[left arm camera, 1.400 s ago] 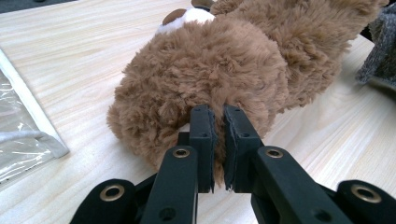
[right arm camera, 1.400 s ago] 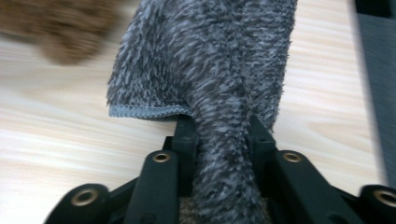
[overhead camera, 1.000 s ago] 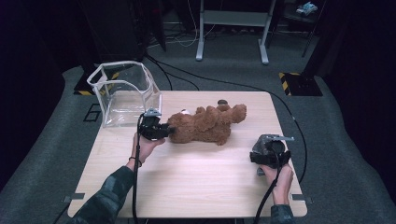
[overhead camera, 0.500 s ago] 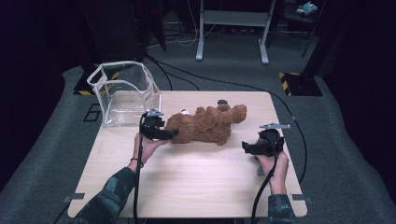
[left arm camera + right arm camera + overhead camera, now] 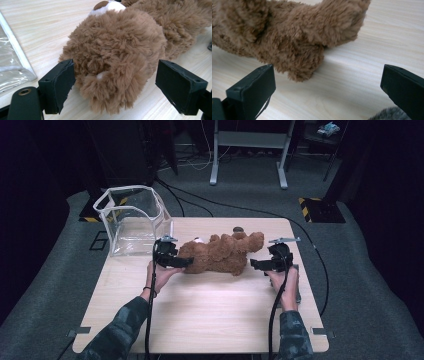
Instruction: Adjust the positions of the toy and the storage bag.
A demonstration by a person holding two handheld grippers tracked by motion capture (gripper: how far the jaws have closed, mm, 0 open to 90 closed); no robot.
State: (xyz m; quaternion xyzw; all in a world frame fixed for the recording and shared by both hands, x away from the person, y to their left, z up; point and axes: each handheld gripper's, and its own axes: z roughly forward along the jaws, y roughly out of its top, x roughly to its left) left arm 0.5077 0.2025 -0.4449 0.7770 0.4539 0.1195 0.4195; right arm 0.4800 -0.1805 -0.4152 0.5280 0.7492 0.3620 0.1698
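Bear, brown plush toy (image 5: 220, 254), lying at table centre; my left gripper (image 5: 176, 261) at its nine o'clock end, jaws just opened and straddling the fur unpressed, my right gripper (image 5: 256, 265) wide open at three o'clock, apparently approaching a leg.

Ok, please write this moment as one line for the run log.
left hand-held gripper: jaws just opened, around teddy bear | right hand-held gripper: open, near bear | clear bin: apart
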